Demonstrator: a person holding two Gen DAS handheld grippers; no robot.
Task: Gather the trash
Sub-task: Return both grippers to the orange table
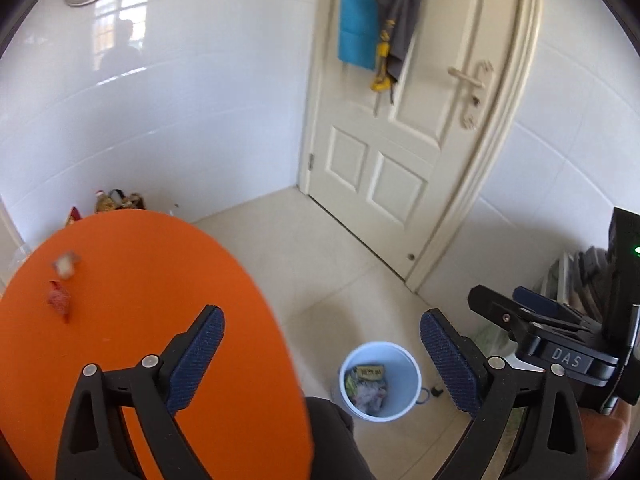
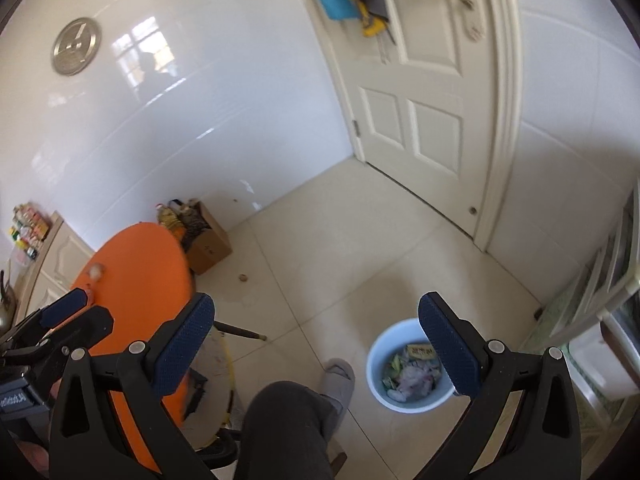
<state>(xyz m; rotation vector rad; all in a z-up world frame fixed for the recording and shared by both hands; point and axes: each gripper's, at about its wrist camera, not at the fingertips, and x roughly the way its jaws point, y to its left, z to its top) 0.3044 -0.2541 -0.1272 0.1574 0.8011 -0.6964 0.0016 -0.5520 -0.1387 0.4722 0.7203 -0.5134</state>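
Two bits of trash lie on the orange round surface [image 1: 140, 300]: a red wrapper [image 1: 59, 301] and, just beyond it, a pale crumpled scrap [image 1: 66, 264]. Both sit near the far left part of the surface as the left wrist view shows it, close together but apart. The wrapper looks longer than wide, its long axis running roughly away from the camera, though blur makes this uncertain.

From the left claw [image 1: 322, 354] the two pieces lie ahead and well off to the left, with bare orange between. This claw is spread wide, nothing between its blue pads [image 1: 200, 360]. The right claw [image 2: 316, 344] is likewise wide apart and holds nothing; it hangs over the floor beside the surface, with the person's knee [image 2: 288, 420] below it.

The left hand looks the nearer of the two to the trash, so the next pick likely falls to it, swinging left and down and closing across the wrapper's narrow width.

The light-blue bucket [image 1: 408, 376] stands on the floor to the right of the surface, already holding wrappers and crumpled paper. It lies nearer the right claw.
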